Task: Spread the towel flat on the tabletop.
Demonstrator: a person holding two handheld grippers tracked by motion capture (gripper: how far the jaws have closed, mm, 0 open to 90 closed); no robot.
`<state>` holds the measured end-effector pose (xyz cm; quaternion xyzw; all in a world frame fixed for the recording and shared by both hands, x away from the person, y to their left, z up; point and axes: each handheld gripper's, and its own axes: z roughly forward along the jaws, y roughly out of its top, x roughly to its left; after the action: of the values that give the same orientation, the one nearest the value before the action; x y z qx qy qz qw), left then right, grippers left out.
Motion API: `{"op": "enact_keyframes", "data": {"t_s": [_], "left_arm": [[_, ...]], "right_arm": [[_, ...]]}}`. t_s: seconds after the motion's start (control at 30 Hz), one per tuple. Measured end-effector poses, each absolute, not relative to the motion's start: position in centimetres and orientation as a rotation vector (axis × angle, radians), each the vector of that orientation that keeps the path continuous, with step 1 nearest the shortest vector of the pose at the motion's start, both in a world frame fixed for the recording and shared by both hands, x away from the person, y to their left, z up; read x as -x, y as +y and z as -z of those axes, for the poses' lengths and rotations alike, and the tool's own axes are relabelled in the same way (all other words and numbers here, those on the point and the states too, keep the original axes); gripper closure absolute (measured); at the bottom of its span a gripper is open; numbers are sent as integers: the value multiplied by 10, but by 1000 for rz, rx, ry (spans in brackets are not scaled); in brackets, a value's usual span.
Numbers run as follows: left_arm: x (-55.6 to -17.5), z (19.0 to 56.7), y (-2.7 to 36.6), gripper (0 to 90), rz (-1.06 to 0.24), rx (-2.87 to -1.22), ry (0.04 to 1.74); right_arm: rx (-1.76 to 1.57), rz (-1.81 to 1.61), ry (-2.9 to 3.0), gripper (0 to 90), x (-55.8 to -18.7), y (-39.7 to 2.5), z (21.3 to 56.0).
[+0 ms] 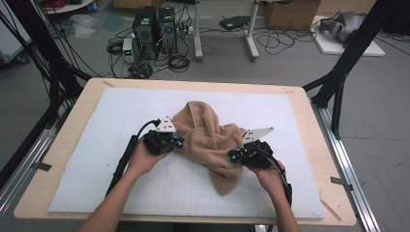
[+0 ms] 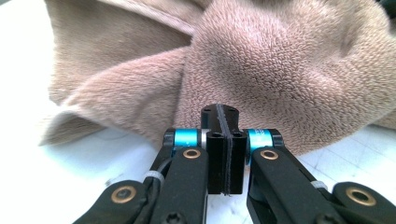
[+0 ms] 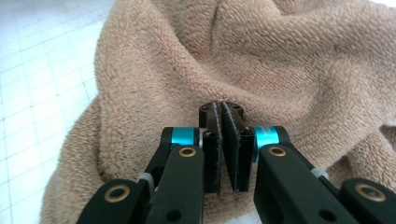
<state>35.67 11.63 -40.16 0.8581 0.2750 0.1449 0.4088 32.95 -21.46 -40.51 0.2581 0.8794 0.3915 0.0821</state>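
A tan fleece towel point(image 1: 208, 137) lies crumpled in the middle of a white gridded mat point(image 1: 96, 145). My left gripper point(image 1: 170, 140) sits at the towel's left edge. In the left gripper view its jaws are pressed flat together, left gripper point(image 2: 219, 112) shut, with the towel point(image 2: 280, 70) just beyond the tips and no cloth seen between them. My right gripper point(image 1: 238, 153) rests at the towel's right side. Its jaws meet at the tips, right gripper point(image 3: 220, 106) shut, low over the folds of the towel point(image 3: 163, 70).
The mat lies on a wooden table point(image 1: 63, 145) with bare margins all round. Black frame posts point(image 1: 348, 53) stand at the back corners. On the floor beyond are computer towers point(image 1: 154, 29), cables and cardboard boxes point(image 1: 290, 14).
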Motion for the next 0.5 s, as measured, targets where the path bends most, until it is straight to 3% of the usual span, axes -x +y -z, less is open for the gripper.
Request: {"op": "enact_keyframes", "data": {"t_s": [0.3,0.5], "left_arm": [[-353,398,122,896,-356,-2140,682],[-353,397,124,894,-347,-2130,659]], "right_arm": [[-746,-1166,2632,885,-327,-212,404],[-772,-1194,2589,799,-326,-221,400]]}}
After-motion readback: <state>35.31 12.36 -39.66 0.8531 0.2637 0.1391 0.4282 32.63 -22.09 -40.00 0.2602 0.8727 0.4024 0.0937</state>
